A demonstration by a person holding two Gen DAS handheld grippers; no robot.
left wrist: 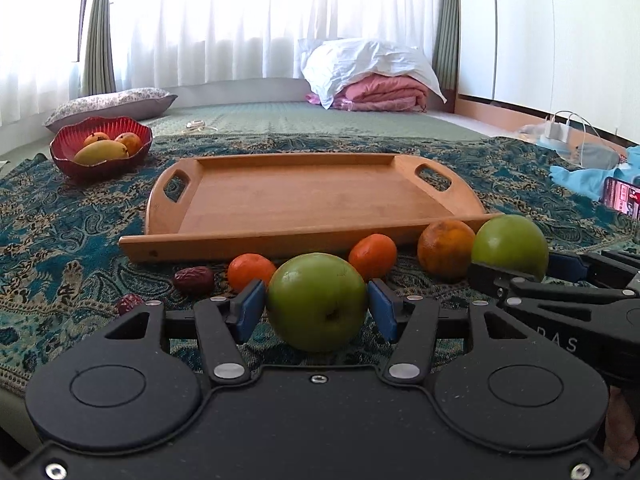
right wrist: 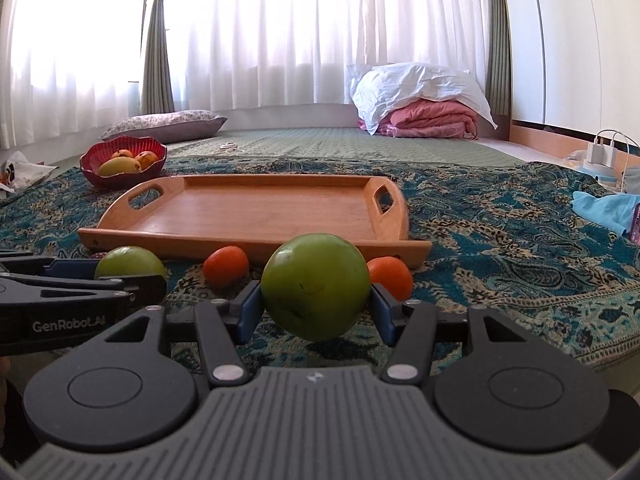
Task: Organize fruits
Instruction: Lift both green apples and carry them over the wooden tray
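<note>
My left gripper (left wrist: 317, 305) is shut on a green apple (left wrist: 317, 307), low over the patterned cloth. My right gripper (right wrist: 316, 302) is shut on a second green apple (right wrist: 316, 291), which also shows at the right of the left wrist view (left wrist: 512, 245). The left gripper's apple shows at the left of the right wrist view (right wrist: 130, 263). Small oranges (left wrist: 251, 270) (left wrist: 373, 255), a larger orange (left wrist: 446, 249) and two red dates (left wrist: 194, 279) lie on the cloth before an empty wooden tray (left wrist: 304, 196) (right wrist: 256, 210).
A red bowl (left wrist: 102, 146) (right wrist: 122, 160) with mangoes stands at the back left beyond the tray. A phone (left wrist: 622, 200) and blue cloth (left wrist: 588, 178) lie at the right. Folded pink bedding and a pillow (right wrist: 420, 100) sit at the far back.
</note>
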